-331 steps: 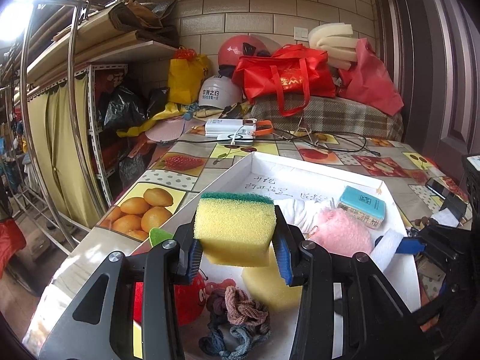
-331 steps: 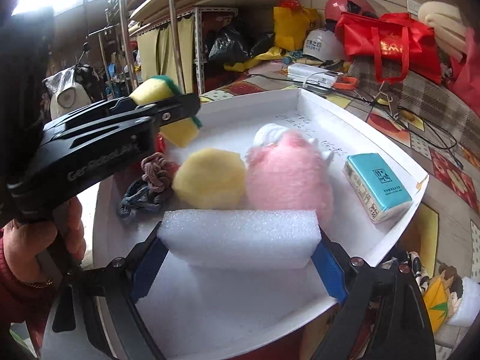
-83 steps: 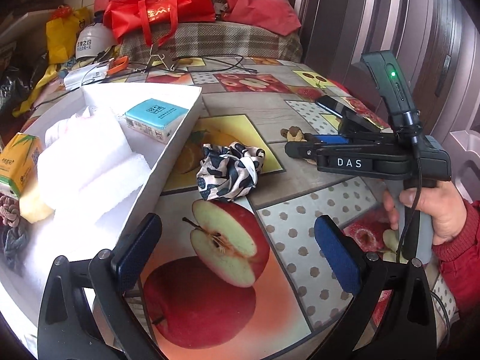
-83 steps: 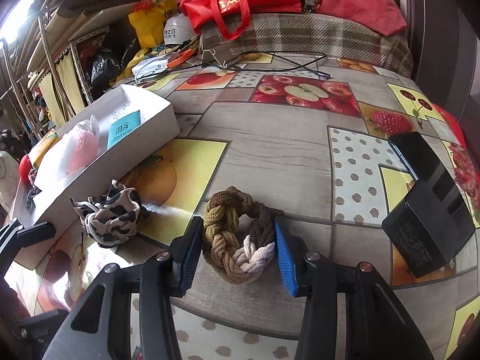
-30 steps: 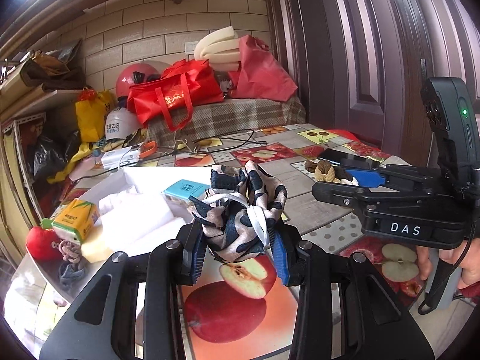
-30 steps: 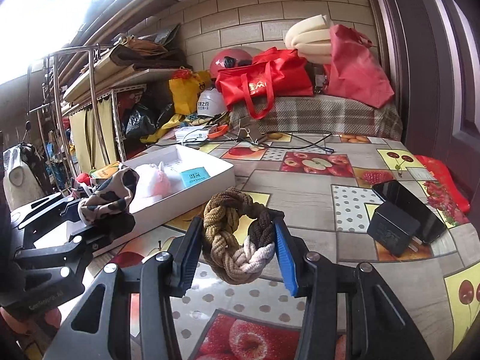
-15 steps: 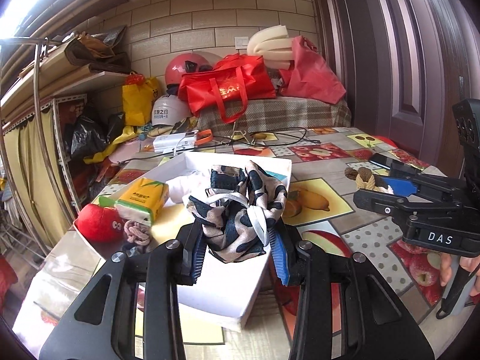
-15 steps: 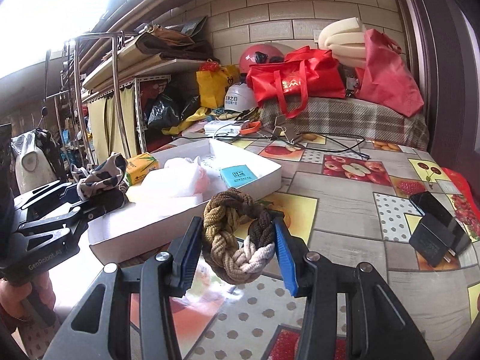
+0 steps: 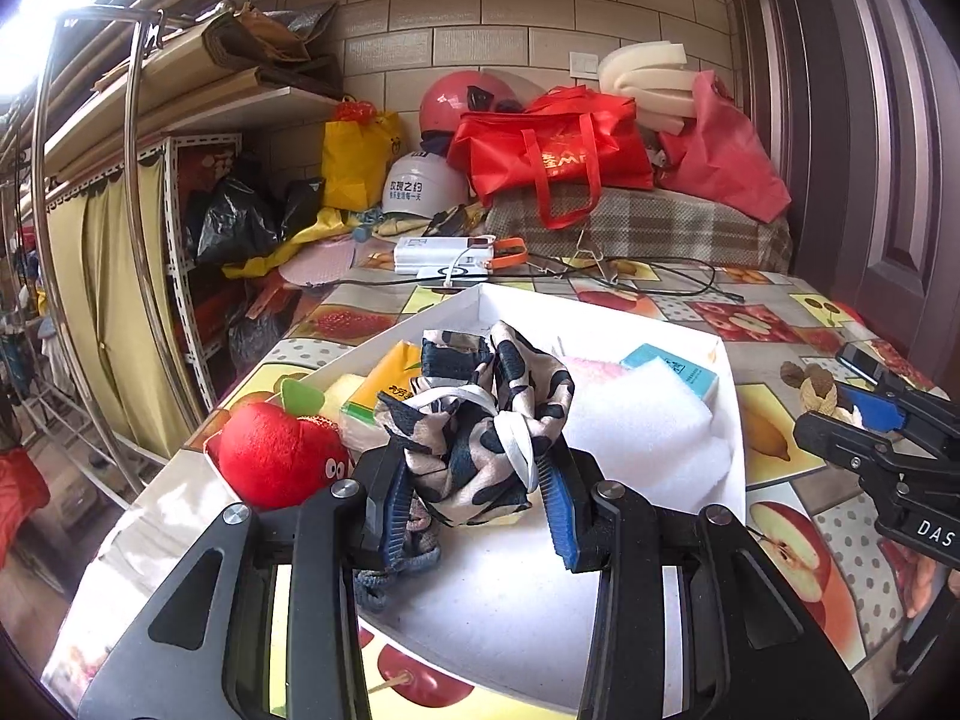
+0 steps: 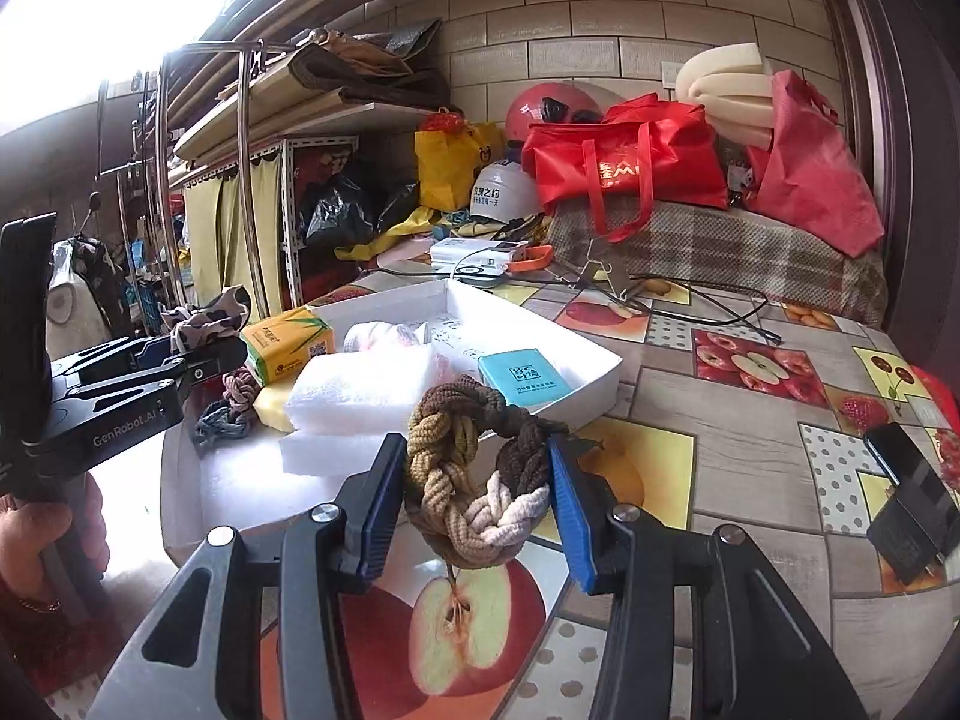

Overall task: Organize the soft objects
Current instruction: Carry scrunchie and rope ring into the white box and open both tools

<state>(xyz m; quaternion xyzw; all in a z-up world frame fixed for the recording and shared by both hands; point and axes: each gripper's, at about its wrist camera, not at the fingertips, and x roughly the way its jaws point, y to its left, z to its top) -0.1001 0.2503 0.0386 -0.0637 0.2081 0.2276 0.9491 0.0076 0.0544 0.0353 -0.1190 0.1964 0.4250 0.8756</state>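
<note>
left gripper: fingers clenched on the patterned scrunchie, which bulges up and forward out of the pads and hangs over the near end of the white tray.
right gripper: fingers clenched on the braided scrunchie, held above the surface, with the tray's near corner just ahead and to the left of the fingertips.
tray contents ahead of the left fingers: red plush apple to the left, foam blocks to the right, a yellow tissue pack and a teal pack beyond; a dark hair tie lies directly under the left pad.
risk, left release: the slippery fabric may cling to a pad or spring outward; if it opens too near the rim it could tumble onto the surface.
risk, right release: from where it hangs, the braid would land outside the tray.
risk, crowding: both grippers converge on the same near end, so fingers may knock each other or nudge the foam.
uncertain: a loose thread seems to dangle below the braid; it might snag.
</note>
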